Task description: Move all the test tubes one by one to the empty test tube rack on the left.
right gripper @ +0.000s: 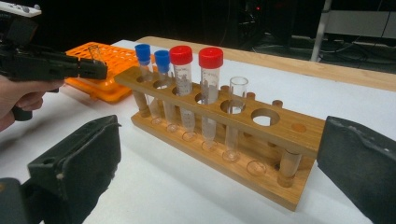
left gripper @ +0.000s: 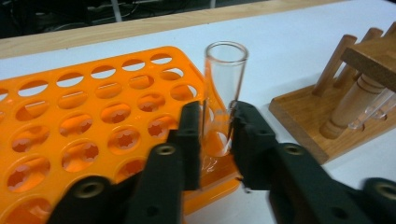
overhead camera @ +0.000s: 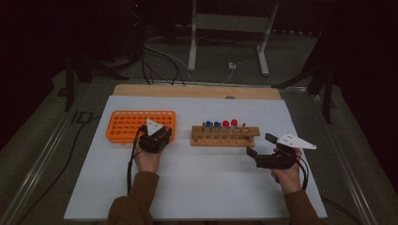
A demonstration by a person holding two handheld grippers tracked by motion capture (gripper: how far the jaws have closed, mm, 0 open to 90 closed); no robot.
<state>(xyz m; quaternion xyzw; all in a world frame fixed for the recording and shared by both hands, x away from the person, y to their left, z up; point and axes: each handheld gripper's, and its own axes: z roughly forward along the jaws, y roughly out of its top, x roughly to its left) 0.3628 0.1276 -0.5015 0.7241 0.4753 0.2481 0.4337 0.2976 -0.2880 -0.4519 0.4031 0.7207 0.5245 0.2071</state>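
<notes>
- Your left gripper [left gripper: 215, 135] has its fingers pinching a clear, uncapped tube [left gripper: 223, 88] at about mid-height; the tube stands nearly upright at the corner of the orange rack [left gripper: 70, 121] nearest the wooden rack [left gripper: 355, 107].
- From the high view, that puts the tube left of centre on the tabletop [overhead camera: 197, 183], between its two side edges and toward the far edge.
- Whether the tube's bottom sits in a hole or hangs just beside the rack's rim cannot be told.
- Your right gripper [overhead camera: 261, 146] has its fingers spread wide and holds nothing, resting near the right end of the wooden rack.
- Risk: the grip is on smooth glass, so a slack squeeze could let the tube slide; a hard one could crack it.
- Risk: if the bottom misses a hole, pushing down would jam it on the plastic or tip the light rack, since nothing pins it.
- Risk: a sideways swing toward the wooden rack could knock its capped tubes.
- The left gripper view shows the pinch and the tube's open mouth; the high view loses the tube behind the gripper.
- The right gripper view shows the wooden rack's load: two blue-capped tubes [right gripper: 152, 79], two red-capped tubes [right gripper: 196, 84], one open tube [right gripper: 236, 112] and empty holes.
- The high view alone gives both racks' places on the tabletop.
</notes>
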